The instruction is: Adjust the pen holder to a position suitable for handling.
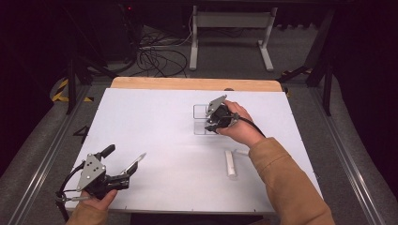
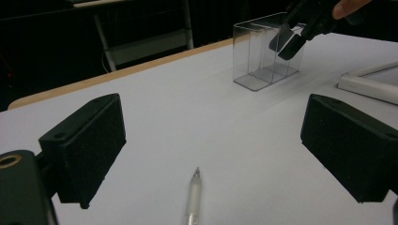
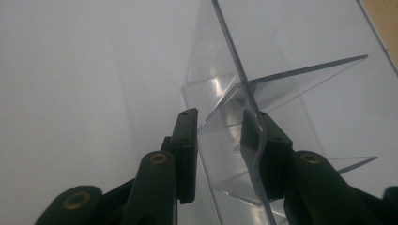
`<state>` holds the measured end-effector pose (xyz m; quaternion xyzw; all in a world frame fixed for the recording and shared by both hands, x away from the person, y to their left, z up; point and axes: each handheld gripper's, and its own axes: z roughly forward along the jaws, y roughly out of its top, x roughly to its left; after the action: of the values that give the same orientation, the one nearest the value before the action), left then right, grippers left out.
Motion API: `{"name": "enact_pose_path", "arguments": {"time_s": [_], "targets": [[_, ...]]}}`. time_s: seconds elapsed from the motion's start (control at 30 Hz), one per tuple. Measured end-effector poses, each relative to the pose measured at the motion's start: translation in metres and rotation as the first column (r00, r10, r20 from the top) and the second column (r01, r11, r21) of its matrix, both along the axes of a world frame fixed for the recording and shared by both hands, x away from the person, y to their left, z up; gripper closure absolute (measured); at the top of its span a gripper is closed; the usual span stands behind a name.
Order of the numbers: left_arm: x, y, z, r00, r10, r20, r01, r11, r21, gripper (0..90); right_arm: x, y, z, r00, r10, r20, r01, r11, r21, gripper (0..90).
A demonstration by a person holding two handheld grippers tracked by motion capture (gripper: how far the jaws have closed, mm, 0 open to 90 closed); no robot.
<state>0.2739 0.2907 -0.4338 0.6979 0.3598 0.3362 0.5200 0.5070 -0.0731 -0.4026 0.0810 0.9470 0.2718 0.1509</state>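
A clear plastic organiser box (image 1: 200, 112) (image 2: 256, 56) (image 3: 291, 89) with inner dividers stands right of the table's middle. My right gripper (image 1: 212, 124) (image 2: 290, 40) (image 3: 219, 154) reaches down into it. One jaw is outside the box's side wall and the other stands inside, behind a divider. The jaws are narrowed around that part and I see no firm squeeze. At the front left my left gripper (image 1: 123, 160) (image 2: 211, 140) stands wide open, low over the table. A slim silver pen (image 1: 137, 161) (image 2: 193, 197) lies between its jaws, untouched.
A long white case (image 1: 230, 164) (image 2: 368, 84) lies on the white table top (image 1: 159, 126), near my right forearm. The table's wooden far edge (image 1: 187, 83) runs along the back. Beyond it are a desk frame and cables on the floor.
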Motion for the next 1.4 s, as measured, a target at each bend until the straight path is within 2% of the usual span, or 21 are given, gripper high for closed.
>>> {"name": "enact_pose_path", "arguments": {"time_s": [0.2, 0.63, 0.9, 1.03, 1.13, 1.17, 1.4], "targets": [[0.0, 0.0, 0.0, 1.0, 0.001, 0.001, -0.001, 1.0, -0.002, 7.7, 0.002, 0.004, -0.003, 1.0, 0.002, -0.01, -0.003, 0.9992, -0.039, 70.2], [0.0, 0.0, 0.0, 1.0, 0.0, 0.001, 0.0, 1.0, -0.003, 7.7, 0.003, 0.006, -0.001, 0.9995, 0.032, 0.008, -0.031, 0.9965, -0.077, 74.7], [0.001, 0.001, 0.0, 1.0, 0.0, -0.002, 0.0, 1.0, -0.008, 7.8, -0.001, 0.01, 0.004, 0.9984, 0.056, -0.005, -0.057, 0.996, -0.07, 83.1], [0.0, 0.001, 0.0, 1.0, 0.001, -0.004, -0.001, 0.9999, -0.011, 7.8, -0.008, 0.015, 0.014, 0.9967, 0.081, 0.0, -0.081, 0.9963, -0.03, 85.7], [0.0, 0.001, 0.0, 1.0, 0.001, -0.003, -0.001, 1.0, -0.01, 7.8, -0.014, 0.017, 0.02, 0.9952, 0.098, 0.001, -0.098, 0.9949, -0.025, 86.8], [0.0, 0.001, 0.0, 1.0, 0.001, -0.002, -0.001, 1.0, -0.01, 7.8, -0.02, 0.019, 0.026, 0.9935, 0.114, 0.001, -0.114, 0.9933, -0.018, 87.0], [0.0, 0.0, 0.0, 1.0, 0.002, -0.001, -0.002, 1.0, -0.006, 7.8, -0.047, 0.029, 0.034, 0.9803, 0.191, -0.049, -0.192, 0.9814, -0.007, 87.0]]}}
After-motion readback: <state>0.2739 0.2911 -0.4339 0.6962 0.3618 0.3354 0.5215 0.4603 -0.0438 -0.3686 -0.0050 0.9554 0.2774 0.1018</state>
